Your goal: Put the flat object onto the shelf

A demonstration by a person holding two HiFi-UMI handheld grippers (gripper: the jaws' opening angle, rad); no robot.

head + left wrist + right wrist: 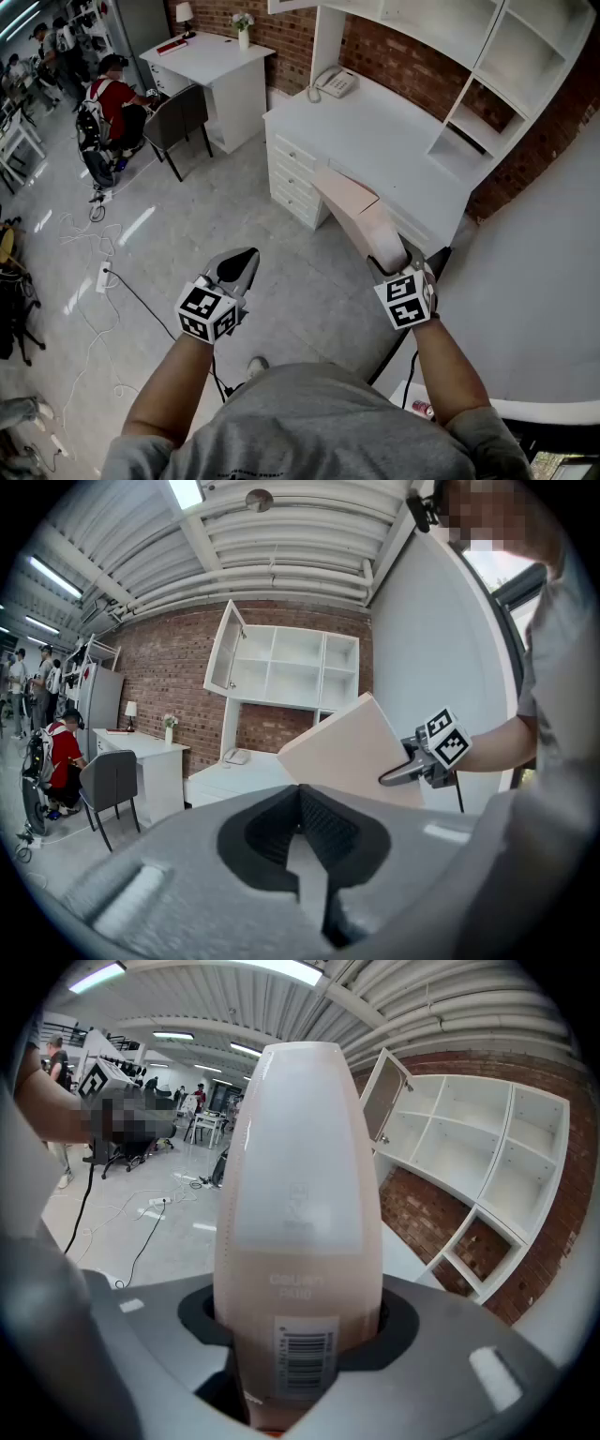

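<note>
The flat object is a pale pink, thin book-like slab with a barcode label near its held end. My right gripper is shut on that end and holds it in the air, angled toward the white desk. Seen from the right gripper view, the flat object rises edge-on between the jaws, with the white shelf unit beyond it to the right. That shelf unit stands on the desk against the brick wall. My left gripper hangs over the floor, shut and empty. In the left gripper view the flat object shows tilted in front of the shelf.
A telephone sits at the desk's back corner. A second white desk with a dark chair and a seated person is at the far left. Cables and a power strip lie on the floor.
</note>
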